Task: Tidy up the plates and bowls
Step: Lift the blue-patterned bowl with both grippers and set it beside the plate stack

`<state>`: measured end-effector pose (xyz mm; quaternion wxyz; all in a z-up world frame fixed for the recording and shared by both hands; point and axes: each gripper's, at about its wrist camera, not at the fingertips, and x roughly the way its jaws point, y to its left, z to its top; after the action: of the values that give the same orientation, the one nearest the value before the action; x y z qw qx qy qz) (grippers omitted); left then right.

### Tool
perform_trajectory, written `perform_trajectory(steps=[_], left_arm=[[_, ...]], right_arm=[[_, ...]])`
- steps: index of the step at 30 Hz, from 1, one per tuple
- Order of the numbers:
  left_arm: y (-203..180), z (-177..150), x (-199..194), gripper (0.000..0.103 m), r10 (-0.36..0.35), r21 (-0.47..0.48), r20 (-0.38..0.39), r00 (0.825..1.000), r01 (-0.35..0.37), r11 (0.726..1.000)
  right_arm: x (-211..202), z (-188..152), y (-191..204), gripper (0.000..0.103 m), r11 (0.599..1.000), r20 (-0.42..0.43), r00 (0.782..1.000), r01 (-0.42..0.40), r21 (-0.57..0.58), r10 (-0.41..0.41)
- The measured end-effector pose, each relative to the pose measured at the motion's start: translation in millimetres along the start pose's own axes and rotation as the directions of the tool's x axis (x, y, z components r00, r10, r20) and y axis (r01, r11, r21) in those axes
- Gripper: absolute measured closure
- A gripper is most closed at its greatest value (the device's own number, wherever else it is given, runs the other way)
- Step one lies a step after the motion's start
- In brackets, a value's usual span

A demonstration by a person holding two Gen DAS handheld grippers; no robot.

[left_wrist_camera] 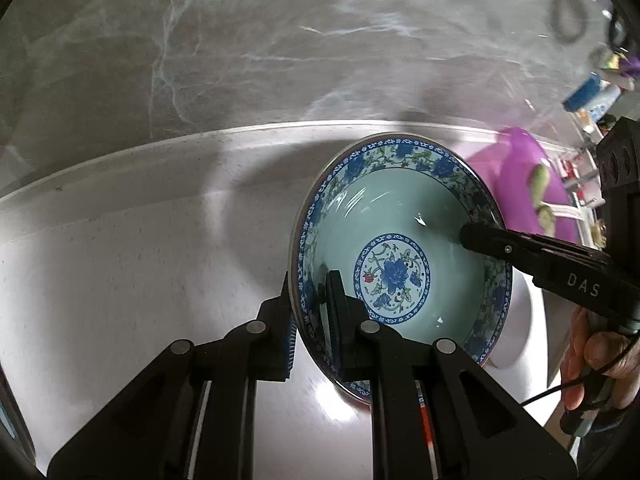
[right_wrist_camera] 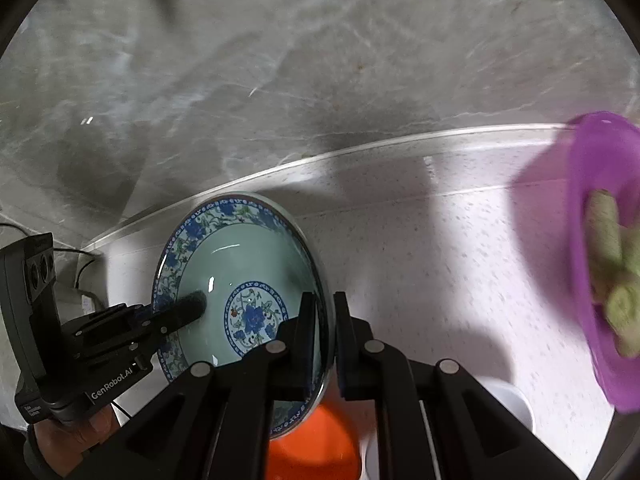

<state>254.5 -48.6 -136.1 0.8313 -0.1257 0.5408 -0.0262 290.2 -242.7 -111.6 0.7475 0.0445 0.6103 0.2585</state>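
A celadon bowl (left_wrist_camera: 400, 216) with a blue floral rim and a blue flower at its centre hangs tilted above the white counter (left_wrist_camera: 120, 280), held from both sides. My left gripper (left_wrist_camera: 310, 292) is shut on its near-left rim, one finger inside and one outside. One finger (left_wrist_camera: 480, 238) of the right gripper reaches into the bowl from the right; its outer finger is hidden behind the wall. In the right wrist view the same bowl (right_wrist_camera: 240, 260) sits at lower left, my right gripper (right_wrist_camera: 324, 304) shut on its right rim. The left gripper's finger (right_wrist_camera: 188, 304) presses inside the opposite rim.
A purple bowl (right_wrist_camera: 600, 208) with green pieces stands at the right, also seen as the purple bowl (left_wrist_camera: 520, 184). Under the held bowl lie an orange object (right_wrist_camera: 316, 444) and a white cup (right_wrist_camera: 512, 404). A grey marble wall (left_wrist_camera: 280, 40) backs the counter. A person's hand (left_wrist_camera: 596, 364) grips the right handle.
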Motion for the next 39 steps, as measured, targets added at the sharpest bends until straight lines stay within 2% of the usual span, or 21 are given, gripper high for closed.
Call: perform_trajectory(steps=[7,11,18,23,28,32,37,39], left_arm=[[-35.2,-43.9,-38.3,0.091,-0.032,0.035,0.003,0.999,0.032,0.999],[-59.4,-80.9,-56.2,0.091,-0.054,0.064,-0.006,0.999,0.054,0.996],[-109.7,-160.4,-50.7,0.091,-0.099,0.101,-0.067,0.993,0.106,0.989],[-131.7,-216.3,-38.7,0.091,-0.084,0.145,-0.104,0.991,0.098,0.984],[-141.9,-258.3,-21.7,0.091,-0.056,0.175,-0.122,0.991,0.077,0.982],[-153.7,-278.4,-9.6,0.090,-0.044,0.198,-0.136,0.990,0.070,0.978],[-169.8,-284.6,11.0,0.090,-0.028,0.236,-0.140,0.990,0.061,0.970],[-163.1,-293.1,8.6,0.090,-0.029,0.240,-0.142,0.989,0.063,0.969]], right_arm=[[-46.8,-45.8,5.9,0.092,1.000,0.035,0.999,-0.001,-0.010,0.001],[-73.2,-83.1,-1.0,0.092,1.000,0.047,0.999,0.001,0.004,-0.001],[-105.1,-162.0,-28.5,0.092,0.997,0.044,0.999,-0.001,0.071,-0.002],[-104.8,-208.3,-50.1,0.092,0.992,0.026,0.999,0.018,0.122,-0.021],[-92.7,-245.5,-66.7,0.093,0.986,-0.013,1.000,0.030,0.162,-0.029],[-90.5,-268.3,-80.9,0.093,0.981,-0.015,0.999,0.036,0.189,-0.034],[-86.8,-283.8,-93.5,0.093,0.979,-0.022,0.999,0.048,0.199,-0.044],[-86.0,-286.1,-96.3,0.093,0.979,-0.017,0.999,0.047,0.198,-0.045]])
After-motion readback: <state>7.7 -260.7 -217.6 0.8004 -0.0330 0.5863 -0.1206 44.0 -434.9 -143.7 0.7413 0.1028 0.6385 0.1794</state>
